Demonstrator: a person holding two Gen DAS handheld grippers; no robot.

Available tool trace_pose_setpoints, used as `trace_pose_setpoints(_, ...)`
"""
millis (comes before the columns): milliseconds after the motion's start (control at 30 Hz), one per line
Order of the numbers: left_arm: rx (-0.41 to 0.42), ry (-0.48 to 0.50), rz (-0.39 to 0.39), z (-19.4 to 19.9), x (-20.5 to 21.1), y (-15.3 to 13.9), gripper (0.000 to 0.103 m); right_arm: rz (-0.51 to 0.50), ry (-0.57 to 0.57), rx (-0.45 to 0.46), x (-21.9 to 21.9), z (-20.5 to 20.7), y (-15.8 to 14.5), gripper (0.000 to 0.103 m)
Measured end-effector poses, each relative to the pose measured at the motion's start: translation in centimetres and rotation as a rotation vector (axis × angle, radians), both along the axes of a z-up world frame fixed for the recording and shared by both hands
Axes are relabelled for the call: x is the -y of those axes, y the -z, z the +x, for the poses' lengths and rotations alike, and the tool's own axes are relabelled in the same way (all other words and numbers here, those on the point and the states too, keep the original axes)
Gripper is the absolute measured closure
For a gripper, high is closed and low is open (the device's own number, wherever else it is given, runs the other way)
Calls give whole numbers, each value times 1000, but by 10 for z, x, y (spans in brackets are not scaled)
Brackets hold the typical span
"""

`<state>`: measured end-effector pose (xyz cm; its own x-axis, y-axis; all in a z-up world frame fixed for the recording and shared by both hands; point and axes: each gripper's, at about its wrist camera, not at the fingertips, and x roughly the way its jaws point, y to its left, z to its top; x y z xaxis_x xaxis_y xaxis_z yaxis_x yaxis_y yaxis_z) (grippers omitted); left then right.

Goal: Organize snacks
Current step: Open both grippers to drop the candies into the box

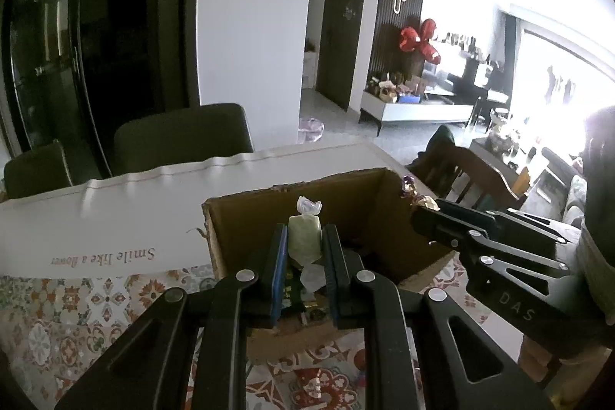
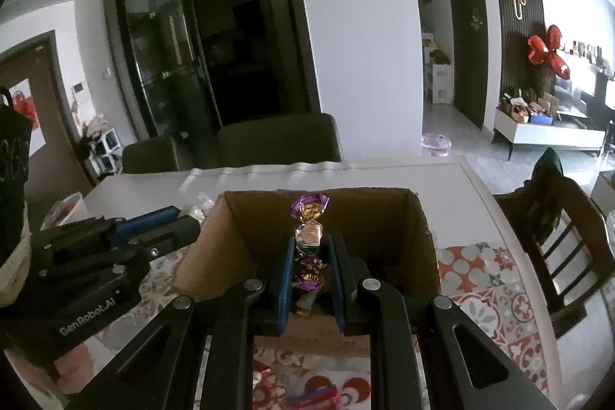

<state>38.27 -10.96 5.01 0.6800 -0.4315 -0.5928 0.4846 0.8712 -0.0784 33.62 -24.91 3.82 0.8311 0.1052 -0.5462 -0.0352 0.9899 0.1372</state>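
The left gripper (image 1: 304, 248) is clamped on a pale green twist-wrapped candy (image 1: 305, 237) above the open brown cardboard box (image 1: 246, 218). The right gripper (image 2: 310, 256) pinches a purple-and-gold foil-wrapped candy (image 2: 308, 233) over the same box. Both look light, crinkly and slippery; the firm middle seems the best place to hold.

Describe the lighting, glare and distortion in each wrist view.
Left wrist view: the window at right is blown out to white glare, the glass cabinet at left is nearly black, and the pale green candy in the left gripper stays sharp. Right wrist view: more even, dim light; the purple candy in the right gripper is crisp; fisheye bends the door frames and darkens the corners.
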Motion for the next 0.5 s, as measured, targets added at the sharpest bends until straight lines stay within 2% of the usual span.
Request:
trace_pose_setpoints(133,2,-6,32,6,6,6,80,0,16,-33,7,10,7,84)
trace_pose_setpoints(200,12,-16,42,6,6,7,65,-3,26,-46,9,13,10,84)
trace_pose_setpoints(233,24,-27,48,4,5,6,62,-8,35,-48,10,13,11,84)
trace_pose_setpoints(267,33,-35,53,2,5,5,58,-14,39,-54,10,13,11,81)
trace_pose_setpoints(300,42,-41,59,1,4,5,55,-14,41,-59,10,11,12,67)
trace_pose_setpoints(367,56,-54,62,-4,2,3,50,-10,53,-57,12,8,12,49)
trace_pose_setpoints(500,88,-71,66,-15,-3,-2,43,-17,64,-37,10,-5,9,48)
